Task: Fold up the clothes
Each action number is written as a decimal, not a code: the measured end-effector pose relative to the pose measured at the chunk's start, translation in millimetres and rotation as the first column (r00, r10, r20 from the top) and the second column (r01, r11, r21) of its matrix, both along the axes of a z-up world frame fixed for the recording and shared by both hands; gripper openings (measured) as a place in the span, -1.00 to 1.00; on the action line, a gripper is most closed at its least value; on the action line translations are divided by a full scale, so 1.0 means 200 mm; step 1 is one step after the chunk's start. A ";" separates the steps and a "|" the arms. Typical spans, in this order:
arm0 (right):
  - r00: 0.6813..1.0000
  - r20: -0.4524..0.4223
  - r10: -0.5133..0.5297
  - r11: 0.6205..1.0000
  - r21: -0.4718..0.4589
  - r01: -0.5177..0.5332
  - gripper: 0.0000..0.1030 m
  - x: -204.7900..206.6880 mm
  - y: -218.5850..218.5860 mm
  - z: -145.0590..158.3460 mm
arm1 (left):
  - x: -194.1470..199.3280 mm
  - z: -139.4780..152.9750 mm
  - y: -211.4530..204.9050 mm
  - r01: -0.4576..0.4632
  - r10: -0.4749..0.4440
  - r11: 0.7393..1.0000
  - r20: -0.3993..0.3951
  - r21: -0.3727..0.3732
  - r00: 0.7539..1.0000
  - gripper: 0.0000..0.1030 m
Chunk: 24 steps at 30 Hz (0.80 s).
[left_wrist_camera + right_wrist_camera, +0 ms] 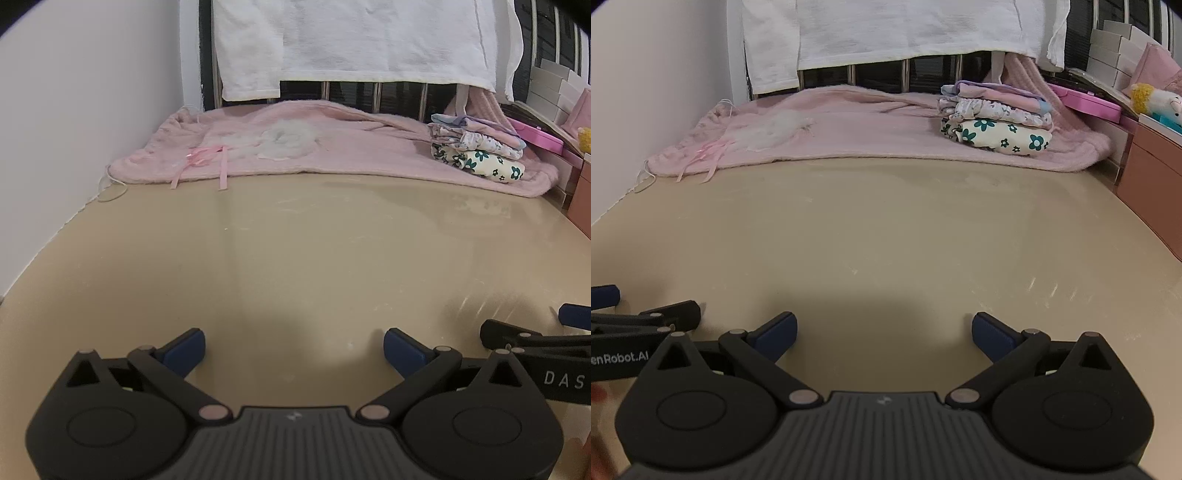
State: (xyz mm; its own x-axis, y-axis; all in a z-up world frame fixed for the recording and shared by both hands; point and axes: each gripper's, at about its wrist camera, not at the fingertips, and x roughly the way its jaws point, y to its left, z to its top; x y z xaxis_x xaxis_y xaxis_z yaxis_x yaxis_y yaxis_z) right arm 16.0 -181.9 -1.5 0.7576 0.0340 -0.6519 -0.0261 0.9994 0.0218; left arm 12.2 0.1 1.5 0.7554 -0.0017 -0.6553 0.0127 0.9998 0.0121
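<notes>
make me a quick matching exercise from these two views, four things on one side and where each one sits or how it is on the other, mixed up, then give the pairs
Things
1. pink garment
2. stack of folded clothes
3. white cloth
4. left gripper

Places or states
A. hanging over the railing at the back
B. open, empty, above the bare beige table
C. spread flat along the far edge of the table
D. piled on the right part of the pink garment

Pairs: 1-C, 2-D, 3-A, 4-B
</notes>
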 end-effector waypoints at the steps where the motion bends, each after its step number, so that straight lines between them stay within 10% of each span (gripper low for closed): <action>1: 1.000 0.001 0.001 1.000 0.002 -0.001 0.99 0.00 0.00 0.00 | 0.00 0.00 0.00 0.001 -0.001 1.000 0.000 0.000 1.000 1.00; 24: 1.000 0.002 0.002 1.000 -0.001 -0.002 0.99 -0.01 0.00 0.01 | -0.01 0.00 0.00 0.008 -0.008 1.000 0.004 0.001 1.000 1.00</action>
State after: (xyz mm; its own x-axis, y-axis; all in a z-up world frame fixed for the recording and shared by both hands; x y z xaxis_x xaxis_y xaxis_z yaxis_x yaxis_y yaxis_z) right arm 14.1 -182.8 -0.3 0.7587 0.0344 -0.6505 -0.0278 0.9994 0.0205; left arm 10.4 -0.6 1.6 0.7577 -0.0073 -0.6526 0.0207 0.9997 0.0129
